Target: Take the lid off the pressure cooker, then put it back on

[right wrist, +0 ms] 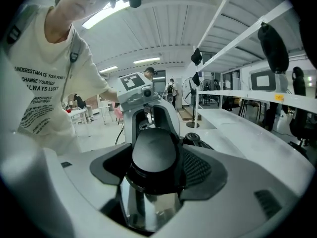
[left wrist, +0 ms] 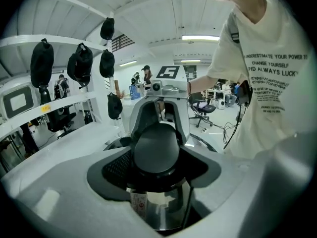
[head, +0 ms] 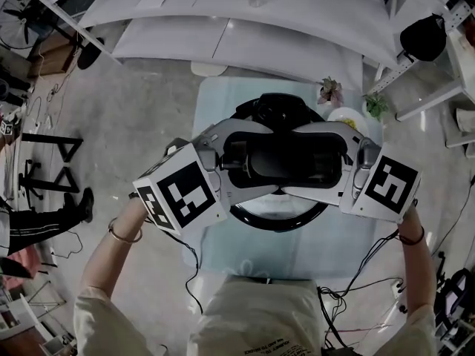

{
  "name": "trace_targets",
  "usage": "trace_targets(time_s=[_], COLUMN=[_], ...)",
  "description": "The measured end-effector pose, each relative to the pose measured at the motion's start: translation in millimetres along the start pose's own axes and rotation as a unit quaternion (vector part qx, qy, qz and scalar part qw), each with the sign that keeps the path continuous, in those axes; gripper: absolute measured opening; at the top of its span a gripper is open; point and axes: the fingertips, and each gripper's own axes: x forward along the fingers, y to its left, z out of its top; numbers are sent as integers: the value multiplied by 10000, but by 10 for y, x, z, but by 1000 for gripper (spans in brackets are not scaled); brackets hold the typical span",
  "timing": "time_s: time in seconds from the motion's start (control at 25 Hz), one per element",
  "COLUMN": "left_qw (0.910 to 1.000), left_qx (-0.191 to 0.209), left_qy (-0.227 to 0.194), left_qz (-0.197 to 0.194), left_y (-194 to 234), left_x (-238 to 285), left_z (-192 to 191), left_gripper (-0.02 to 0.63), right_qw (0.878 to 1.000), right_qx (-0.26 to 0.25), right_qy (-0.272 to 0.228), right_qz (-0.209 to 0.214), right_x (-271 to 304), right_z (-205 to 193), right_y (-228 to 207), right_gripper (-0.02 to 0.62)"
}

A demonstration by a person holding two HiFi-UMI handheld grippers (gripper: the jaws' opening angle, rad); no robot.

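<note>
Black oblong lid handle [head: 286, 162] sits at the centre of the round black-rimmed pressure cooker [head: 276, 219], which stands mid-way on the pale glassy worktop [head: 215, 232], directly in front of the person. Both tools meet over it. The left claw [head: 239, 156] is clenched on one end of the handle and the right claw [head: 335, 154] on the other end, jaws pressed against its sides in both gripper views. Each gripper view shows the opposite tool just behind the handle. Shiny steel surface [left wrist: 159, 205] with a small sticker shows right below the handle. Cannot tell whether the lid is seated or raised off the pot, since the tool bodies and marker cubes cover most of the cooker top in the head view. A black valve knob [right wrist: 194, 139] pokes out beside the right claw.

Around: small pinkish potted plant [head: 330, 91] and small green plant [head: 375, 105] at the far right corner of the worktop, with a white dish holding something yellow [head: 347, 117] near them, all apart from the cooker. Black cables [head: 194, 269] trail off the near edge. White shelf rails carry hanging black caps [left wrist: 80, 63]. Another person's legs [head: 44, 215] show on the floor far left.
</note>
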Motion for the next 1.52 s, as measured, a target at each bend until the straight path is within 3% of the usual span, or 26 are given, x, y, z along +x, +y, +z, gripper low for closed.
trace_targets(time_s=[0.16,0.56,1.52], left_qw=[9999,9996,9999], left_qx=[-40,-40,13], left_qy=[-89,-269,-114], left_qz=[-71,-12,49], left_y=[11,18,43], left_x=[8,12,-70], left_z=[-5,7,109], left_gripper=[291,290,287], right_qw=[9999,9998,9998], right_qx=[-105,-168,-170], right_qy=[43,35,32], right_qz=[93,117,67], right_x=[3,16,-31], right_z=[-5,-6,126], right_y=[12,12,12], right_gripper=[276,276,274])
